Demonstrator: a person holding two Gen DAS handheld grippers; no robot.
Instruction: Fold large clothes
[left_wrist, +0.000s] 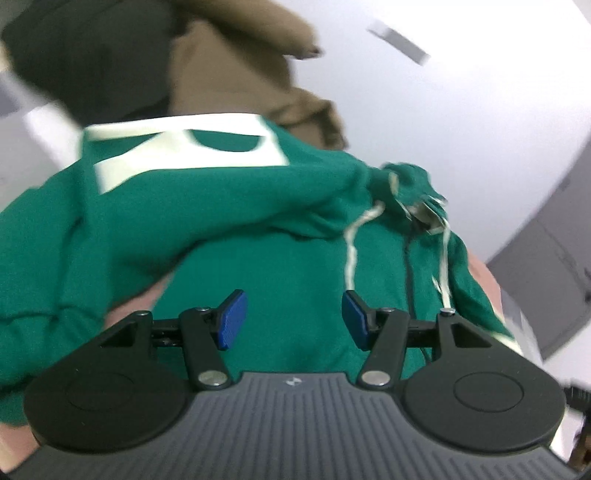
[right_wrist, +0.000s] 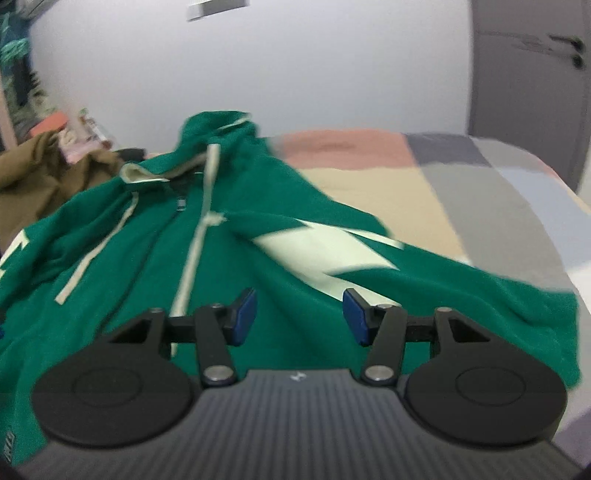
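Observation:
A large green hoodie with cream print and cream drawstrings lies spread on a bed, hood at the far end. In the left wrist view the hoodie fills the middle, rumpled, with its zipper and drawstrings at right. My left gripper is open just over the green cloth, holding nothing. My right gripper is open over the hoodie's lower body, beside the cream-printed sleeve, holding nothing.
A brown garment lies beyond the hoodie, and shows in the right wrist view at far left. The bed has a patchwork cover in pink, beige and grey. A white wall and a grey door stand behind.

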